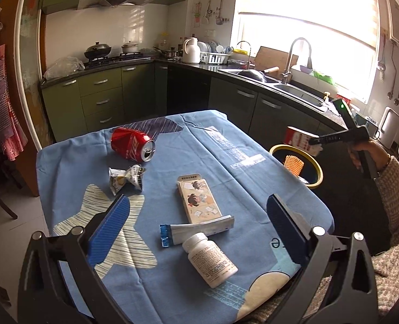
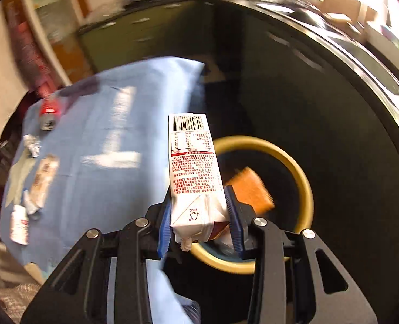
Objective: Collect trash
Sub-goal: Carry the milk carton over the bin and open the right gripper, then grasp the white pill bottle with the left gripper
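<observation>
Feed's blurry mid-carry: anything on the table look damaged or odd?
The red can lies on its side, dented, mouth open. A wrapper beside it is crumpled. No spill shows. The carton sits tilted in the right gripper.

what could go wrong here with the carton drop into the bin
1. The right gripper clamps only the folded bottom end of the drink carton, so the long free end may swing or slip early.
2. The carton seems to hang over the yellow-rimmed trash bin's near edge, beside the tablecloth; released now, it might clip the rim and fall outside.
3. The right wrist view is motion-blurred, so a release mid-swing could throw it off line.
</observation>
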The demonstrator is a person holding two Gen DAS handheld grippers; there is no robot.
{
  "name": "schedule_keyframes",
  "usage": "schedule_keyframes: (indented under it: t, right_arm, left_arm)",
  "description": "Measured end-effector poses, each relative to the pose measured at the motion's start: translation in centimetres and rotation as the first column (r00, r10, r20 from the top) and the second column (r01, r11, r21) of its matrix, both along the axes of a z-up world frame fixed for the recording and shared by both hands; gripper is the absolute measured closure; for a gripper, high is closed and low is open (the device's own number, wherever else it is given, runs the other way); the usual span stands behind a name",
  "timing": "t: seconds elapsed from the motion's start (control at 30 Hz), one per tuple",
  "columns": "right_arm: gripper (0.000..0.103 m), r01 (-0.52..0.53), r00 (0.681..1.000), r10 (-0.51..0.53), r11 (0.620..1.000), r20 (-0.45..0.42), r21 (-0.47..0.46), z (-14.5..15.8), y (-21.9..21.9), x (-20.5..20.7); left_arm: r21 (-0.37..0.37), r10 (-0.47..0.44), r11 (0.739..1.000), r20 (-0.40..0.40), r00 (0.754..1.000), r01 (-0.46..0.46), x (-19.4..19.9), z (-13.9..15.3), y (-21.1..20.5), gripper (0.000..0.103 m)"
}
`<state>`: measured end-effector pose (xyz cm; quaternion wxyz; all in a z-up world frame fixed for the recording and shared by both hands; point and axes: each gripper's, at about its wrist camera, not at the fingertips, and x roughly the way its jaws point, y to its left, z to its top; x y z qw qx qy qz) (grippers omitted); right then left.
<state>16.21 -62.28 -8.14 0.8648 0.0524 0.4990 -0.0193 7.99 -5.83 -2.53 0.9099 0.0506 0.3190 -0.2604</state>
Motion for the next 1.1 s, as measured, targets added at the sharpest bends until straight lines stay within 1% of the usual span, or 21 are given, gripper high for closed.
schedule_keyframes:
  t: [0.1, 0.23, 0.3, 0.37, 0.47, 0.53, 0.67, 0.7, 0.83, 0.87, 0.93, 0.97, 1.0, 1.03, 1.1]
  right_arm:
    - [0.067, 0.090, 0.995, -0.089, 0.996, -0.034, 0.020, -2.7, -3.6, -0.6]
    - [0.066, 0.187, 0.980, -0.185, 0.982, -0.069, 0.028, -5.6, -6.9, -0.2]
    - [0.052, 0.234, 0.969, -0.233, 0.972, -0.077, 0.002, -6.2, -8.0, -0.2]
    - [0.051, 0.251, 0.967, -0.250, 0.968, -0.048, 0.015, -5.8, -8.4, -0.7]
    - [0.051, 0.240, 0.971, -0.240, 0.970, -0.007, 0.050, -4.7, -8.1, -1.9]
    - [0.051, 0.207, 0.978, -0.209, 0.976, 0.024, 0.067, -3.4, -6.8, -2.7]
    - [0.047, 0.139, 0.986, -0.145, 0.987, 0.078, 0.077, -0.9, -3.8, -3.7]
    - [0.047, 0.116, 0.988, -0.123, 0.990, 0.090, 0.079, -0.4, -3.0, -3.9]
    - [0.046, 0.050, 0.992, -0.059, 0.995, 0.110, 0.084, 0.7, -0.5, -4.5]
    - [0.046, 0.036, 0.993, -0.045, 0.996, 0.111, 0.086, 0.8, -0.1, -4.6]
    - [0.046, 0.016, 0.994, -0.025, 0.996, 0.107, 0.084, 0.8, 0.6, -4.4]
    - [0.046, 0.007, 0.995, -0.016, 0.996, 0.103, 0.084, 0.7, 0.9, -4.3]
    - [0.046, 0.001, 0.995, -0.010, 0.996, 0.100, 0.084, 0.5, 1.0, -4.3]
    - [0.046, -0.003, 0.995, -0.005, 0.996, 0.096, 0.084, 0.3, 1.2, -4.2]
    - [0.046, -0.014, 0.996, 0.006, 0.996, 0.090, 0.089, 0.0, 1.3, -4.3]
  left_arm:
    - [0.020, -0.016, 1.000, -0.001, 1.000, 0.016, -0.1, -0.1, -1.0, 0.006]
    - [0.041, -0.035, 0.999, -0.009, 0.999, 0.035, -0.2, -0.2, -1.9, 0.006]
    - [0.055, -0.041, 0.998, -0.022, 0.999, 0.042, -0.1, -0.5, -2.3, 0.006]
    - [0.069, -0.049, 0.996, -0.038, 0.998, 0.051, 0.1, -0.9, -2.7, 0.006]
    - [0.077, -0.051, 0.995, -0.064, 0.997, 0.056, 0.5, -1.4, -3.2, 0.006]
    - [0.081, -0.049, 0.995, -0.094, 0.994, 0.057, 0.8, -2.0, -3.5, 0.006]
    - [0.099, -0.011, 0.995, -0.164, 0.986, 0.028, 1.6, -3.4, -4.0, 0.006]
    - [0.104, 0.001, 0.994, -0.189, 0.982, 0.019, 1.9, -3.9, -4.1, 0.006]
    - [0.134, 0.036, 0.991, -0.236, 0.971, -0.005, 2.5, -5.3, -4.4, 0.006]
    - [0.138, 0.051, 0.990, -0.251, 0.967, -0.016, 2.8, -5.7, -4.4, 0.006]
    - [0.133, 0.070, 0.991, -0.312, 0.948, -0.030, 3.6, -6.7, -4.3, 0.006]
    - [0.130, 0.075, 0.991, -0.352, 0.933, -0.031, 4.0, -7.4, -4.3, 0.006]
    - [0.127, 0.079, 0.992, -0.402, 0.912, -0.030, 4.4, -8.3, -4.4, 0.006]
    - [0.126, 0.080, 0.992, -0.436, 0.896, -0.027, 4.7, -9.0, -4.5, 0.006]
    - [0.142, 0.093, 0.989, -0.479, 0.873, -0.027, 4.8, -10.2, -4.8, 0.007]
